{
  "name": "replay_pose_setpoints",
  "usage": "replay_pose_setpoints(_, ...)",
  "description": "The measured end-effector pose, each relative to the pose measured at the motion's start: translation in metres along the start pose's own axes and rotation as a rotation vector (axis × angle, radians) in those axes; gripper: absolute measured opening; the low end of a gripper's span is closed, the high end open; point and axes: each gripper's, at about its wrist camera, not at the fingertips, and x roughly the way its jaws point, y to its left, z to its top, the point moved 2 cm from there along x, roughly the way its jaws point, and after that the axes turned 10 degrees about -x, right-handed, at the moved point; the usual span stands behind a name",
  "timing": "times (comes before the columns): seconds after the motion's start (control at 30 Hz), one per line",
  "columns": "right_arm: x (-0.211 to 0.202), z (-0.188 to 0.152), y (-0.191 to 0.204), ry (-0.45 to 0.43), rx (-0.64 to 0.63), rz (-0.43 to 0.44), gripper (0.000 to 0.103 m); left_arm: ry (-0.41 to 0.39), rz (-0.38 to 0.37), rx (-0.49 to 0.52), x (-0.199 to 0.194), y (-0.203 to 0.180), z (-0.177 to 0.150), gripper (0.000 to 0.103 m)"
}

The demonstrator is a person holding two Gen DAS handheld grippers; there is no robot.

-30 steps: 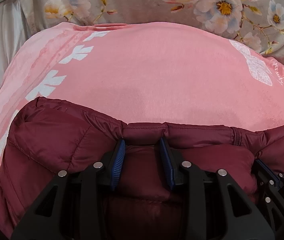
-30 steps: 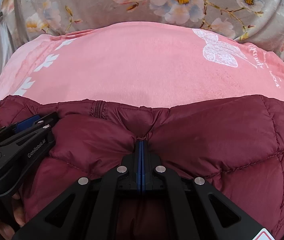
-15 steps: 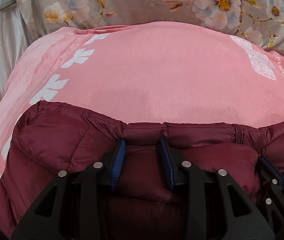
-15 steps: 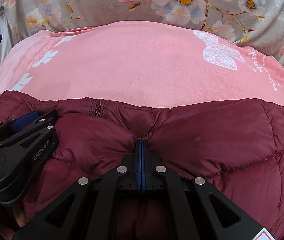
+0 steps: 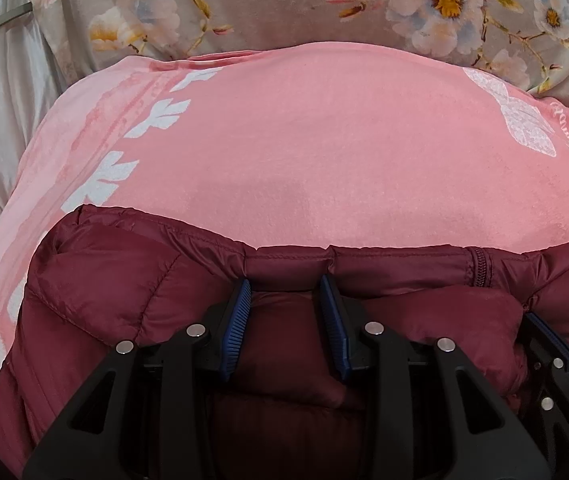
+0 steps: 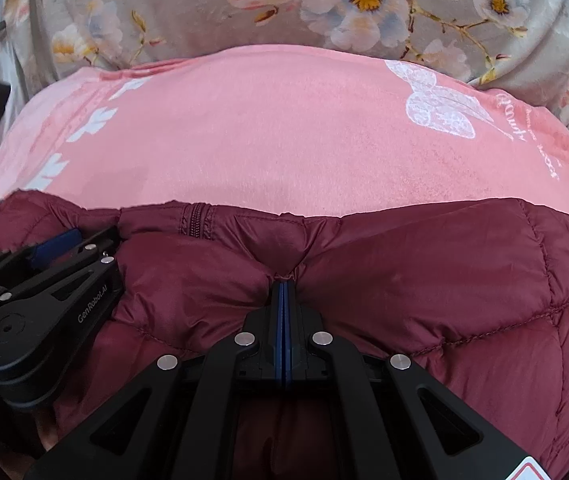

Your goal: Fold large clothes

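Jacket (image 5: 124,280), maroon and quilted, lies on the pink blanket (image 5: 324,152) at six o'clock. Right gripper (image 6: 283,280) pinches its hem fully closed; left gripper (image 5: 284,300) half-open around a fold. Mid-fold; next, carry the edge over together.

"GenRobot.AI" on the left tongs (image 6: 58,254)

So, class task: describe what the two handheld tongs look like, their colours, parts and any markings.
Both the left tongs and right tongs have matte black plastic arms with cut-out slots, round silver fasteners and ribbed blue pads. The left one's side reads "GenRobot.AI" in white; a red-and-white label sits on the right one's corner.
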Motion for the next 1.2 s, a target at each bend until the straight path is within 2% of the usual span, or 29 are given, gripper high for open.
replay_pose_setpoints(0.03, -0.009, -0.001, -0.002, -0.009, 0.02, 0.0, 0.0, 0.003, -0.009, -0.007, -0.002, 0.002, 0.001, 0.035)
replay_pose_setpoints(0.1, -0.04, -0.009, 0.0, -0.054, 0.064, 0.055, 0.006, 0.013, -0.047, -0.047, -0.016, 0.017, 0.001, 0.036)
replay_pose_setpoints(0.2, -0.075, -0.023, 0.02, -0.093, 0.019, 0.067, 0.006, 0.02, -0.112, -0.126, -0.044, 0.045, -0.005, 0.04)
replay_pose_setpoints(0.3, -0.101, -0.044, 0.05, -0.102, -0.027, 0.12, 0.006, 0.023, -0.13, -0.188, -0.07, 0.075, -0.019, 0.043)
replay_pose_setpoints(0.43, -0.106, -0.069, 0.072, -0.071, -0.03, 0.19, 0.006, 0.03, -0.1, -0.259, -0.097, 0.127, -0.044, 0.044)
replay_pose_setpoints(0.67, -0.09, -0.092, 0.085, -0.036, -0.066, 0.174, 0.005, 0.063, -0.093, -0.395, -0.113, 0.198, -0.074, 0.045)
replay_pose_setpoints(0.73, -0.086, -0.092, 0.086, -0.025, -0.07, 0.177, 0.005, 0.067, -0.077, -0.417, -0.115, 0.207, -0.079, 0.047)
replay_pose_setpoints(0.87, -0.082, -0.094, 0.083, -0.026, -0.062, 0.192, 0.004, 0.101, -0.067, -0.449, -0.111, 0.221, -0.091, 0.058)
replay_pose_setpoints(0.97, -0.081, -0.094, 0.083, -0.025, -0.063, 0.193, 0.004, 0.111, -0.063, -0.446, -0.111, 0.222, -0.097, 0.063)
replay_pose_setpoints(1.1, -0.082, -0.093, 0.084, -0.028, -0.072, 0.182, 0.004, 0.142, -0.081, -0.45, -0.102, 0.216, -0.1, 0.079)
replay_pose_setpoints(1.2, -0.091, -0.094, 0.084, -0.044, -0.064, 0.157, 0.003, 0.152, -0.08, -0.446, -0.098, 0.212, -0.1, 0.082)
